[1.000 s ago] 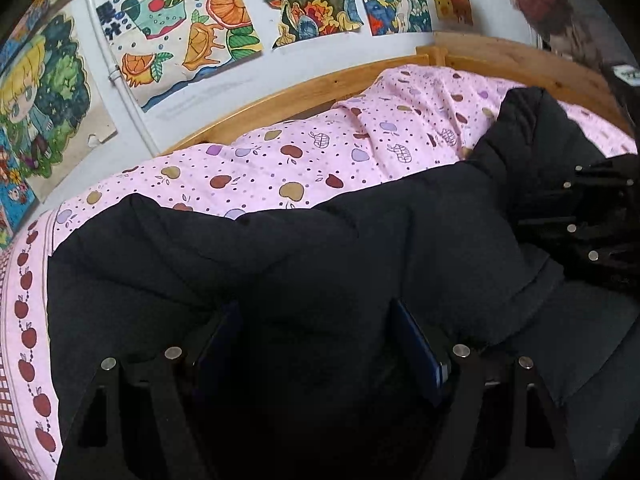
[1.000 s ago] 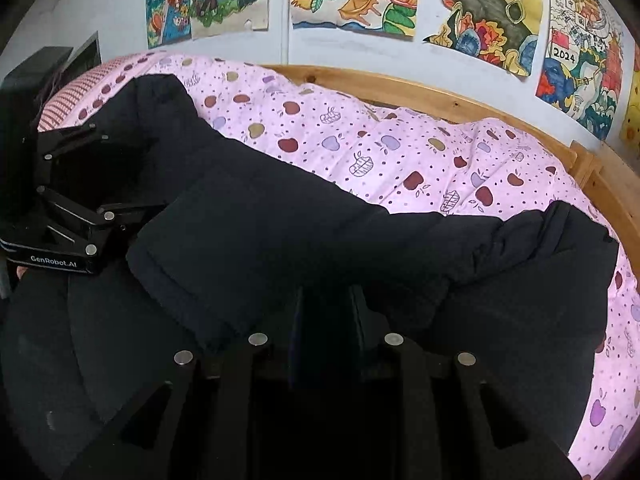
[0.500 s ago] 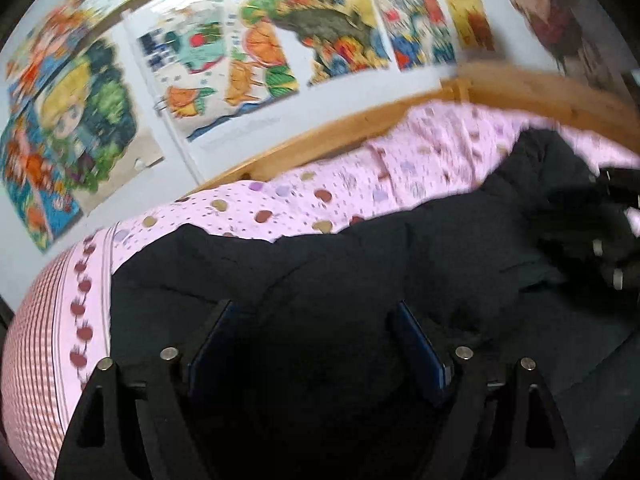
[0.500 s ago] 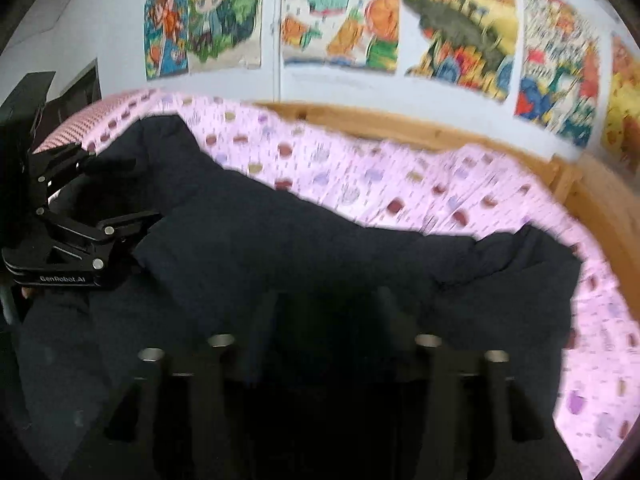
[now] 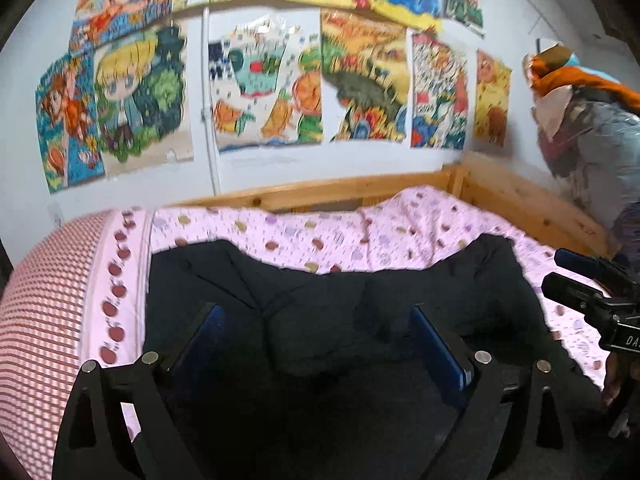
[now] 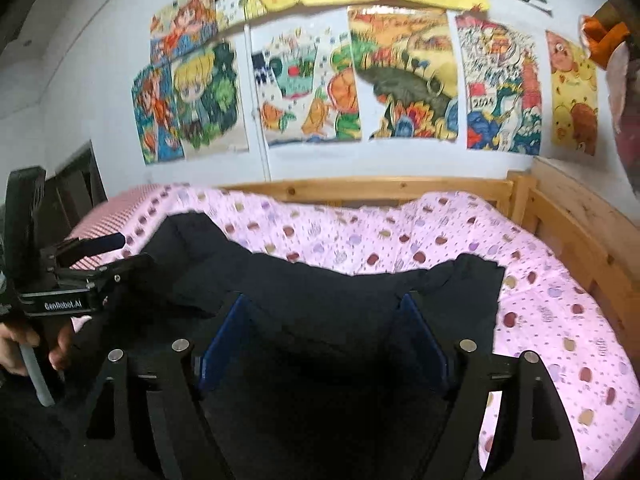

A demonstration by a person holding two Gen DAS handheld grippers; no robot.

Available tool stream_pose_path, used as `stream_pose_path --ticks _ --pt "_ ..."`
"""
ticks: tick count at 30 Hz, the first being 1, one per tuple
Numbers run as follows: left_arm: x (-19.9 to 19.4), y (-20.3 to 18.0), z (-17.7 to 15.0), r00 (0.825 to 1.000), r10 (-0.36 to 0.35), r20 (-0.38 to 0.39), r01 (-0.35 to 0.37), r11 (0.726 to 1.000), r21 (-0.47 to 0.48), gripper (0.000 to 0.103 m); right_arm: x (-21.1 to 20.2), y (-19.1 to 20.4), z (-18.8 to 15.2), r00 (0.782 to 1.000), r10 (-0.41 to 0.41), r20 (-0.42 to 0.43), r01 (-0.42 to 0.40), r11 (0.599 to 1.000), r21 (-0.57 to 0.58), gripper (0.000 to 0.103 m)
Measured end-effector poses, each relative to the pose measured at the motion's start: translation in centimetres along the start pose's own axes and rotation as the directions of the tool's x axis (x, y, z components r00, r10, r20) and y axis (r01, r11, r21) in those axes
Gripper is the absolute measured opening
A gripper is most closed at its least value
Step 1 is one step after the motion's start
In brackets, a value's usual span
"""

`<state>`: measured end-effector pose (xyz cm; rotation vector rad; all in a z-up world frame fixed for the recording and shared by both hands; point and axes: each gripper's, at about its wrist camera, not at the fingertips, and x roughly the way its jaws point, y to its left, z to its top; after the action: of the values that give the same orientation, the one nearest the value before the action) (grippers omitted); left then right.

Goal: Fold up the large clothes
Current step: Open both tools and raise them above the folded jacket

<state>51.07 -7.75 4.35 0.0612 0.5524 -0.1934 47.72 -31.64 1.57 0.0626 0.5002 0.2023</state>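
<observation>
We hold our left claw (image 5: pixel 316 344) wide open, and its two blue pads (image 5: pixel 436 348) stand far apart with nothing pinched between them. Our right claw (image 6: pixel 324 336) is wide open too, with its blue pads (image 6: pixel 224 340) spread and not biting anything. Both claws hang just over the near part of the big black coat (image 5: pixel 360 312), and we think they are open like this so they can come down and grab a new bit of cloth (we cannot tell if the pads touch the cloth yet). In the right view our left claw shows at the left edge, held in a hand (image 6: pixel 24 344).

The big black coat lies flat across the pink bed sheet (image 6: pixel 460 240) with little apples on it. It runs from left to right, and its far edge is a bumpy line, so we think one fold is made and more are left. It lies on the bed because the bed is wide and soft, a good place to fold a big thing.

Past the sheet is the wooden bed frame (image 5: pixel 340 194), and far behind it the wall holds many bright drawings (image 6: pixel 304 88).
</observation>
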Motion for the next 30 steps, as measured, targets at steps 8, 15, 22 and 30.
stream_pose_path --ticks 8,15,22,30 --pt "-7.3 -0.8 0.9 0.996 -0.058 0.064 0.061 0.997 -0.052 0.100 -7.1 2.4 1.8 0.998 0.012 0.069 -0.010 1.000 -0.021 0.078" --pt "-13.5 -1.4 1.0 0.991 -0.085 0.103 0.088 0.996 -0.025 0.103 -14.0 4.3 2.0 0.992 0.029 0.120 -0.026 0.999 -0.025 0.086" --pt "-20.0 -1.1 0.9 0.984 -0.113 0.140 0.115 0.993 -0.009 0.103 -20.3 6.2 1.2 0.985 0.046 0.169 -0.044 0.999 -0.017 0.092" --pt "-26.9 -1.3 -1.3 0.977 -0.141 0.158 0.142 0.990 0.006 0.103 -26.7 9.0 -0.6 0.977 0.052 0.206 -0.042 0.998 -0.050 0.096"
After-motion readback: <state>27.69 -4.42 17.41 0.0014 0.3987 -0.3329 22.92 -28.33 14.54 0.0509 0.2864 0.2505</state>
